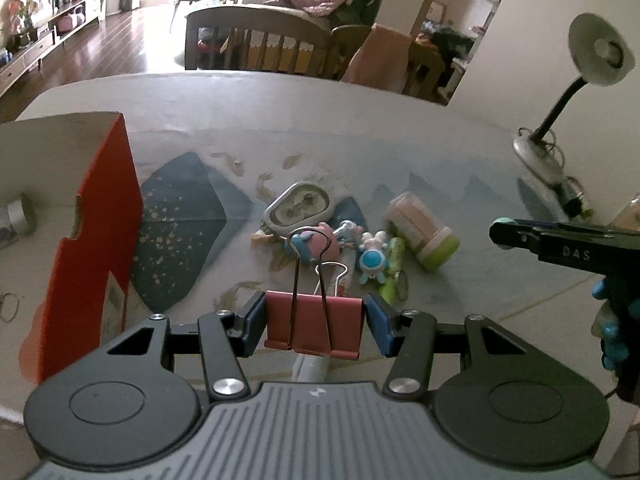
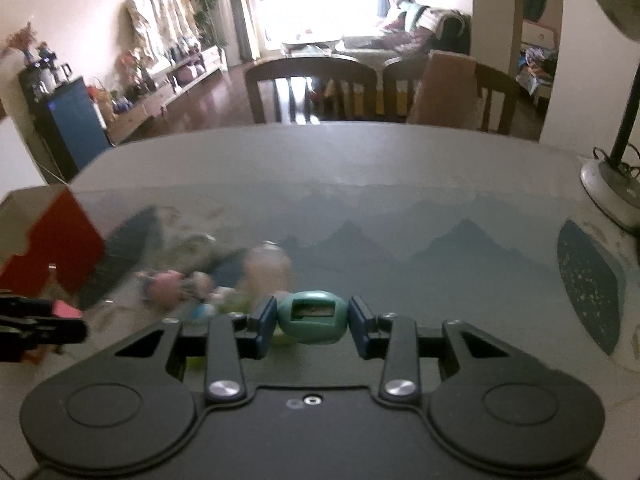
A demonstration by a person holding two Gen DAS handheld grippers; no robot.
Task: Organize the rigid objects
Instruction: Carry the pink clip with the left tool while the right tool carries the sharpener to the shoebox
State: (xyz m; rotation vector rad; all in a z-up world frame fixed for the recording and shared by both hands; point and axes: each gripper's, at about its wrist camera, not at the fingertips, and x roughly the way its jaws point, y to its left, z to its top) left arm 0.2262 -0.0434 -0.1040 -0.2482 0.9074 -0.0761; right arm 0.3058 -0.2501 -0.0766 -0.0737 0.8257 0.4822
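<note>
My left gripper is shut on a red binder clip, whose wire handles stand upward, above the table. Beyond it lies a pile: a white oval case, a pink toy, a blue-and-white figurine and a green-capped bottle on its side. My right gripper is shut on a teal rounded object with a rectangular window. It is lifted over the blurred pile. In the left wrist view the right gripper comes in from the right edge.
An open red box stands at the left, with a roll of tape inside. A desk lamp stands at the far right on the patterned tablecloth. Chairs line the table's far edge. A blue-dotted glove holds the right gripper.
</note>
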